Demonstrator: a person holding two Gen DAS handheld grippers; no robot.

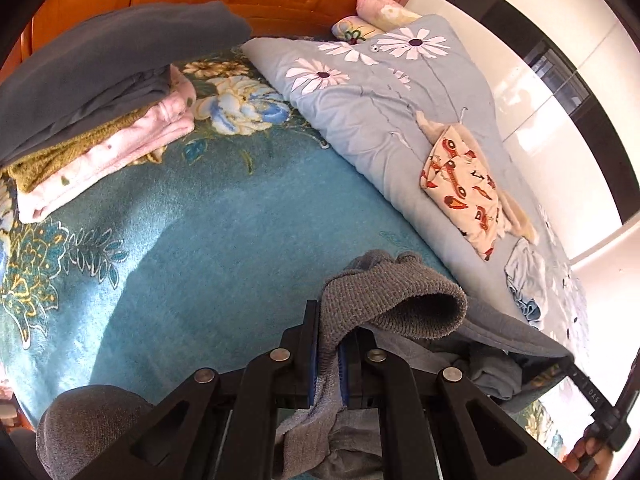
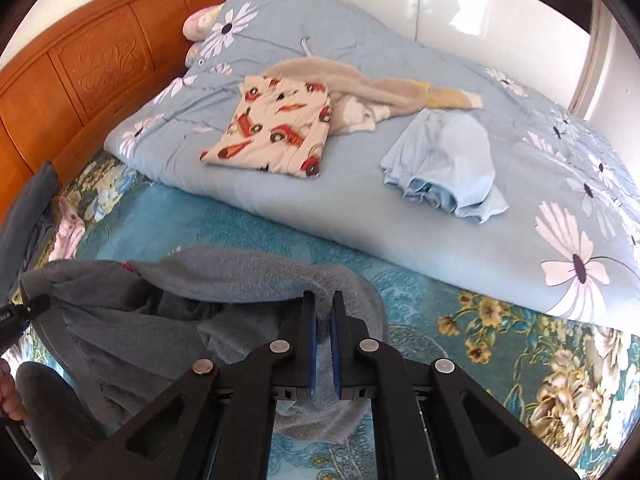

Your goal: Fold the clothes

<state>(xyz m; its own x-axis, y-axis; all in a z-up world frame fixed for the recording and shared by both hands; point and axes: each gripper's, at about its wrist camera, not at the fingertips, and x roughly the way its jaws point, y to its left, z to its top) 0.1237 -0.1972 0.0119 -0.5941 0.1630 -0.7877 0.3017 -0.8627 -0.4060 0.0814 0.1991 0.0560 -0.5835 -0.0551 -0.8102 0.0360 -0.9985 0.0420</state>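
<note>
My left gripper (image 1: 329,320) is shut on a grey knitted garment (image 1: 384,300), whose ribbed edge folds over the fingertips. The same grey garment (image 2: 168,308) hangs bunched in the right wrist view, above the teal floral bedspread (image 2: 240,220). My right gripper (image 2: 324,300) has its jaws nearly closed, a narrow gap showing, at the garment's upper edge. I cannot tell whether cloth is pinched between them. A stack of folded clothes (image 1: 100,120) lies at the far left, grey on top, then olive and pink.
A light blue daisy quilt (image 2: 360,208) lies along the bed's far side. On it rest a car-print folded cloth (image 2: 276,132), a beige garment (image 2: 360,84) and a crumpled pale blue garment (image 2: 444,160). A wooden headboard (image 2: 80,68) stands at the left.
</note>
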